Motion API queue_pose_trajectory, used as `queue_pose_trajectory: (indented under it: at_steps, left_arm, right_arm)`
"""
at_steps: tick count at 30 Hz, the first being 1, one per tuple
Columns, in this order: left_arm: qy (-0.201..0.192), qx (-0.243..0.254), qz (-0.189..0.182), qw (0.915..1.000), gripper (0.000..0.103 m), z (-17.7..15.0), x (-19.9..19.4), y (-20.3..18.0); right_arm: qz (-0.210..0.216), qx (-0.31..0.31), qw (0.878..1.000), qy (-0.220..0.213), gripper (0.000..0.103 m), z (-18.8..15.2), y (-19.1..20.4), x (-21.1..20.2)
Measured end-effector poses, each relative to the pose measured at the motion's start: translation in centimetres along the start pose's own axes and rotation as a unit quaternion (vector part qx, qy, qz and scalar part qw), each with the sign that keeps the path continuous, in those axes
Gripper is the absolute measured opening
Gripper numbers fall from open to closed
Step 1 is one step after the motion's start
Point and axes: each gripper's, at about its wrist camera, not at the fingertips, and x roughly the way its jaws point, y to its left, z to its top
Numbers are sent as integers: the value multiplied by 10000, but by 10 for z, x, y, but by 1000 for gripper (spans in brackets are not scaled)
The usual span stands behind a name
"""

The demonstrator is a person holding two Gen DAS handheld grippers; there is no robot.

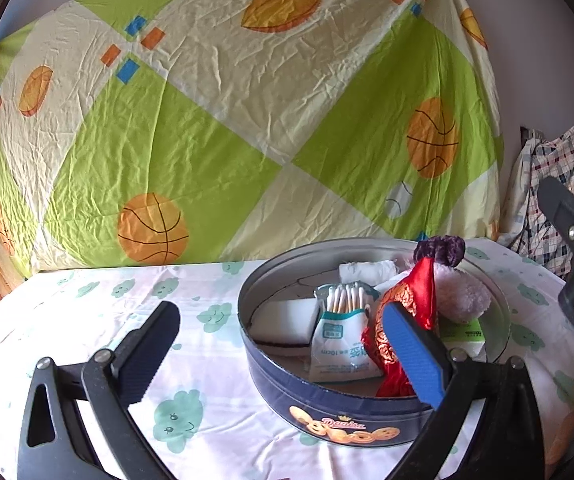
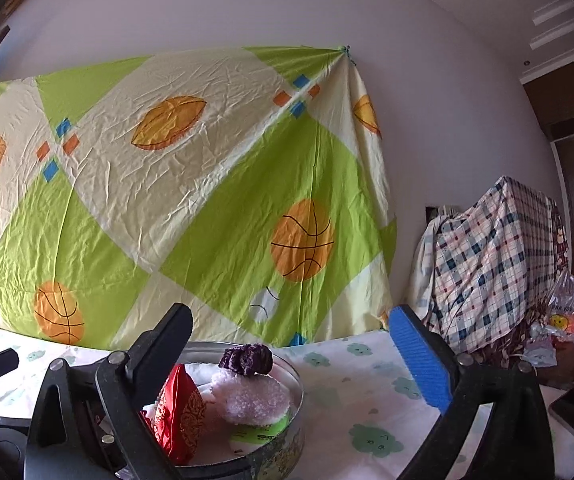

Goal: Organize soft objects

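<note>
Between both spread tongs, left [image 1: 283, 346] and right [image 2: 299, 354], sits the filled tin [image 1: 351, 420]

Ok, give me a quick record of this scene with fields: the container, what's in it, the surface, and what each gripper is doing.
container: round blue cookie tin, lid off
contents: white sponge block, cotton swab packet, red embroidered pouch, pink fluffy puff with purple scrunchie above it, folded white cloth, green-labelled tissue pack
surface: white cloud-print tablecloth
left gripper: open, holding nothing, near the tin
right gripper: open, holding nothing, above the tin
</note>
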Motion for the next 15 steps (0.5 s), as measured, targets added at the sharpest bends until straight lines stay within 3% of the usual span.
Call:
queue_pose_trajectory:
  at_steps: [4,15]
  left_arm:
    - [-89,-169,-5,9998,103,0,-6,7]
    - [-39,-290,-51,9996,103,-2,-6,11]
  right_arm:
    - [-62,-10,9998,-192,102,2,0,-8]
    - [-105,63,9999,-112,102,2,-2,-5]
